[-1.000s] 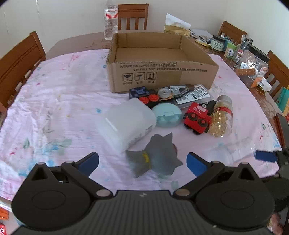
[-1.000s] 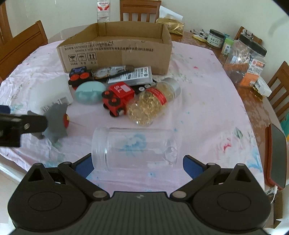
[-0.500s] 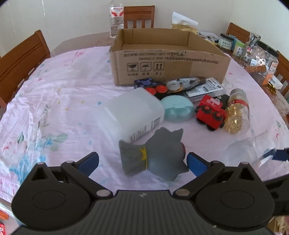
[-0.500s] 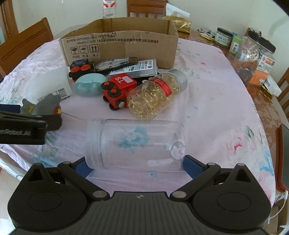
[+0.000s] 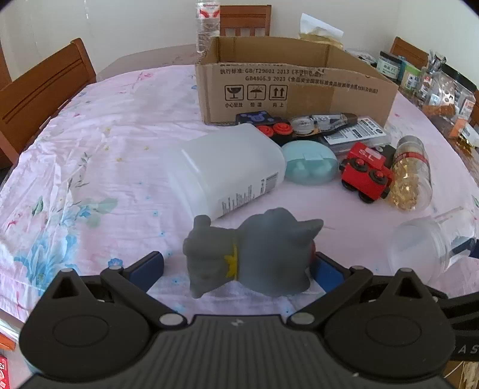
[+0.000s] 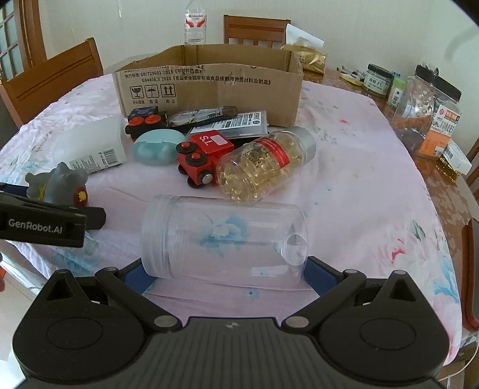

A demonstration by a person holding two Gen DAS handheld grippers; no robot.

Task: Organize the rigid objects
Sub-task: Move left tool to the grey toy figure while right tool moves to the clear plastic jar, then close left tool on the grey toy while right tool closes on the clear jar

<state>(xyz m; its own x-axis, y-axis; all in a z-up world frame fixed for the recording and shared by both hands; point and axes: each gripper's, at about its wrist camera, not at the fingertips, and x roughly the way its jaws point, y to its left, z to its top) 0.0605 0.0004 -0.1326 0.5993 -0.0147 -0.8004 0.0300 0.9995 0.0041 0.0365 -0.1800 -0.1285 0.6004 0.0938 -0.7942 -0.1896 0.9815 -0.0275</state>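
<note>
A grey rubber cat toy (image 5: 251, 254) lies on the pink tablecloth between the fingers of my open left gripper (image 5: 239, 269); it also shows in the right wrist view (image 6: 60, 185). A clear plastic jar (image 6: 221, 239) lies on its side between the fingers of my open right gripper (image 6: 223, 276); it also shows in the left wrist view (image 5: 431, 245). Behind them lie a white plastic container (image 5: 221, 170), a teal case (image 5: 308, 166), a red toy train (image 5: 365, 176) and a bottle of golden capsules (image 5: 411, 173). An open cardboard box (image 5: 287, 89) stands further back.
Between the train and the box lie a black toy with red buttons (image 5: 269, 125), a tape dispenser (image 5: 320, 121) and a flat packet (image 5: 356, 133). Jars and packets (image 6: 428, 104) crowd the table's right side. A water bottle (image 5: 206, 24) and wooden chairs (image 5: 45, 86) stand around.
Both grippers have moved forward and down. The cat toy now sits between the left fingers and the clear jar between the right fingers. Both stay open.
</note>
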